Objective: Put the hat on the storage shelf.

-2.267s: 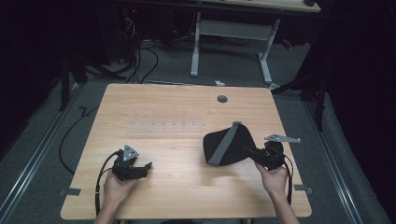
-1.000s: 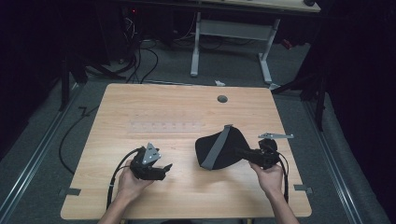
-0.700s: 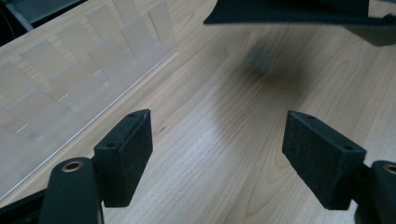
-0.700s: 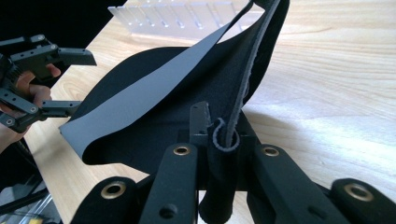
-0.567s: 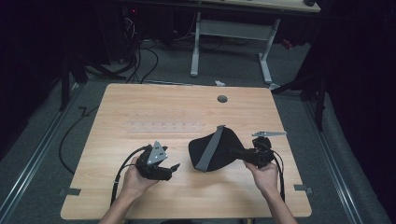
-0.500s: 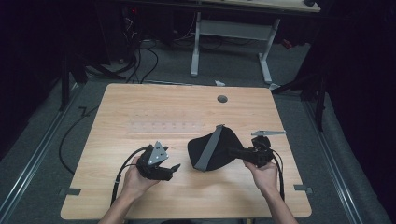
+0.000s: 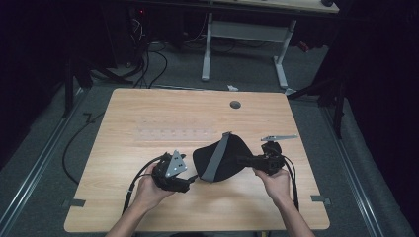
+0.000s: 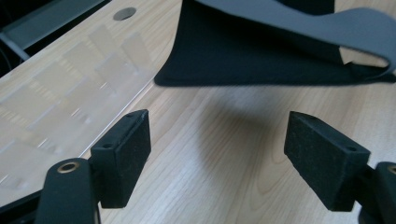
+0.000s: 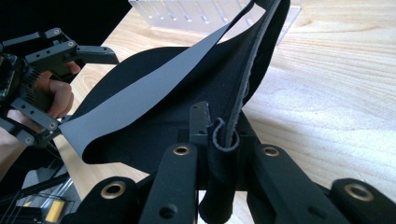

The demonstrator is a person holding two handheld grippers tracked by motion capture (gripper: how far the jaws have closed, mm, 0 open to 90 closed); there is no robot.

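A black fabric piece (image 7: 232, 160) with a grey strap (image 7: 218, 158) across it hangs just above the wooden table (image 7: 148, 113). My right gripper (image 7: 248, 160) is shut on its right edge; in the right gripper view the bunched edge (image 9: 224, 140) is pinched between the jaws. My left gripper (image 7: 191, 179) is open at the fabric's lower left, close to it. In the left gripper view the black fabric (image 8: 243, 51) and grey strap (image 8: 317, 23) hang ahead of the pads (image 8: 123, 154), and only bare table lies between them.
A clear plastic strip with ridges (image 7: 173, 133) lies on the table behind the fabric, also seen as a clear rack (image 8: 84, 74). A round cable hole (image 7: 235, 104) sits near the far edge. Cables trail from both grippers toward the front edge.
Both hands have come together near the table's middle front. The right gripper carried the fabric leftward; the left gripper moved right and rose slightly, closing on the fabric's edge.
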